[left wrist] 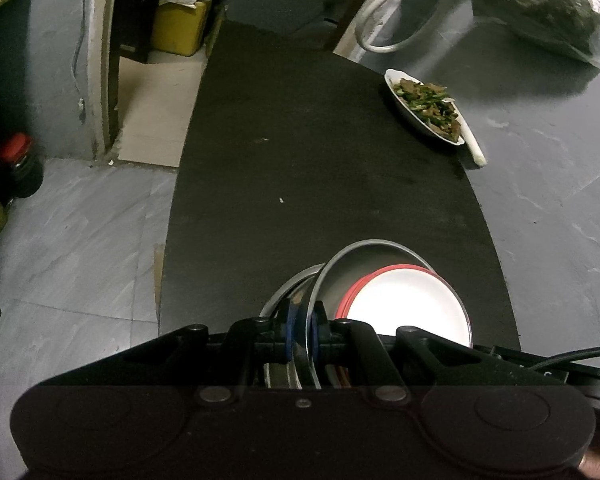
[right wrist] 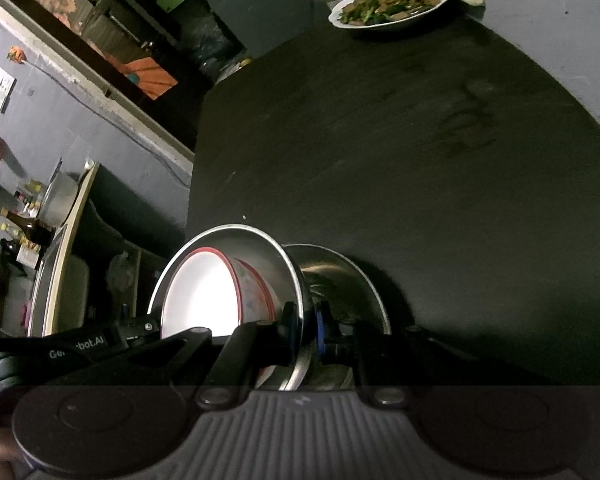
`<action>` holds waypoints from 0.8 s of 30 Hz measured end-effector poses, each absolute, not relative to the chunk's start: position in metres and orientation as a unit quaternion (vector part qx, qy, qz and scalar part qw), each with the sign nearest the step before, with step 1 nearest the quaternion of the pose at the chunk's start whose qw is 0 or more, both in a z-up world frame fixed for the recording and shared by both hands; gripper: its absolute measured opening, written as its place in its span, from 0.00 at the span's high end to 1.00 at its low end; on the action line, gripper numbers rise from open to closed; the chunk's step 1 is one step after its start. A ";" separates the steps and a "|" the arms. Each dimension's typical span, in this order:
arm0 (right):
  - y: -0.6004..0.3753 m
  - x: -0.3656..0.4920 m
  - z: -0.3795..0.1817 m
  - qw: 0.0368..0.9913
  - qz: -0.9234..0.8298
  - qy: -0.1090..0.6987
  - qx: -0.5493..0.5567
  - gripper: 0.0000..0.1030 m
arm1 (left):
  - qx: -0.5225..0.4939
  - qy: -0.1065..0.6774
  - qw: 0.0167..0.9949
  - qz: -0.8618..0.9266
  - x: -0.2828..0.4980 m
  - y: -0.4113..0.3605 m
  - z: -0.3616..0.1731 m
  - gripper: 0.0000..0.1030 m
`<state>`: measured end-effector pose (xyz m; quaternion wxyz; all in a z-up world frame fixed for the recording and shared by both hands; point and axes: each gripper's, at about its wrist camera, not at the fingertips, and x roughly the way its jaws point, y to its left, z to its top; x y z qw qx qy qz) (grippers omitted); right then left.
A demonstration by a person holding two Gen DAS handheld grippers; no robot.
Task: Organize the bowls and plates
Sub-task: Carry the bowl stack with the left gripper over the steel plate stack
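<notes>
The steel bowl (left wrist: 364, 276), carrying a red-rimmed white plate (left wrist: 408, 308) inside, sits at six o'clock in both wrist views, over the near end of the black table (left wrist: 320, 152). The left gripper (left wrist: 303, 336) and right gripper (right wrist: 306, 332) are each clamped on its rim, opposite sides. This looks like a two-handed carry; a second steel dish (right wrist: 340, 276) lies beneath. Next: lower it level, then release. The plate of food (left wrist: 424, 106) stands at one o'clock in the left view, well apart.
</notes>
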<state>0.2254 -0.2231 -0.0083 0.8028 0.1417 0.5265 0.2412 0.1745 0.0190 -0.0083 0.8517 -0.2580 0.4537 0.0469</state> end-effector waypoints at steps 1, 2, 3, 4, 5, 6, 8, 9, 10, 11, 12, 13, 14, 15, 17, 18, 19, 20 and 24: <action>-0.222 0.225 -0.009 0.802 0.243 0.528 0.140 0.89 | -0.260 0.455 0.851 0.048 0.175 0.019 -0.009 0.93; -0.221 0.226 -0.008 0.801 0.243 0.529 0.139 0.89 | -0.261 0.456 0.850 0.049 0.175 0.019 -0.010 0.93; -0.221 0.226 -0.009 0.800 0.244 0.530 0.138 0.89 | -0.262 0.457 0.849 0.050 0.175 0.020 -0.011 0.93; -0.220 0.226 -0.009 0.799 0.245 0.531 0.137 0.89 | -0.263 0.458 0.848 0.051 0.175 0.020 -0.012 0.93; -0.219 0.226 -0.010 0.799 0.245 0.532 0.135 0.89 | -0.264 0.459 0.847 0.051 0.175 0.021 -0.012 0.93; -0.219 0.227 -0.010 0.798 0.245 0.534 0.134 0.89 | -0.265 0.460 0.846 0.051 0.175 0.021 -0.013 0.93; -0.219 0.227 -0.011 0.797 0.245 0.536 0.133 0.89 | -0.265 0.462 0.845 0.050 0.175 0.021 -0.014 0.93; -0.219 0.227 -0.011 0.796 0.245 0.537 0.132 0.89 | -0.264 0.462 0.845 0.050 0.176 0.021 -0.014 0.93; -0.218 0.228 -0.011 0.796 0.245 0.538 0.132 0.89 | -0.264 0.463 0.845 0.050 0.176 0.021 -0.015 0.93; -0.219 0.228 -0.011 0.796 0.244 0.539 0.131 0.89 | -0.264 0.464 0.844 0.050 0.177 0.020 -0.015 0.93; -0.220 0.228 -0.011 0.795 0.244 0.539 0.132 0.89 | -0.263 0.465 0.844 0.050 0.177 0.020 -0.015 0.93; -0.220 0.229 -0.011 0.795 0.244 0.540 0.131 0.89 | -0.263 0.466 0.843 0.049 0.177 0.020 -0.016 0.93; -0.219 0.229 -0.010 0.795 0.243 0.540 0.131 0.89 | -0.262 0.468 0.843 0.049 0.178 0.019 -0.017 0.93; -0.216 0.230 -0.011 0.795 0.242 0.541 0.131 0.89 | -0.262 0.470 0.841 0.048 0.179 0.019 -0.018 0.93; -0.215 0.230 -0.012 0.794 0.240 0.543 0.132 0.89 | -0.261 0.474 0.840 0.047 0.180 0.019 -0.020 0.93; -0.216 0.229 -0.013 0.793 0.239 0.544 0.131 0.89 | -0.260 0.476 0.839 0.047 0.181 0.019 -0.020 0.93; -0.216 0.229 -0.014 0.793 0.239 0.545 0.131 0.89 | -0.259 0.477 0.839 0.047 0.181 0.018 -0.021 0.93; -0.216 0.229 -0.015 0.792 0.238 0.547 0.131 0.89 | -0.259 0.478 0.838 0.047 0.181 0.018 -0.022 0.93; -0.216 0.229 -0.017 0.789 0.237 0.551 0.132 0.89 | -0.258 0.481 0.837 0.048 0.184 0.017 -0.023 0.93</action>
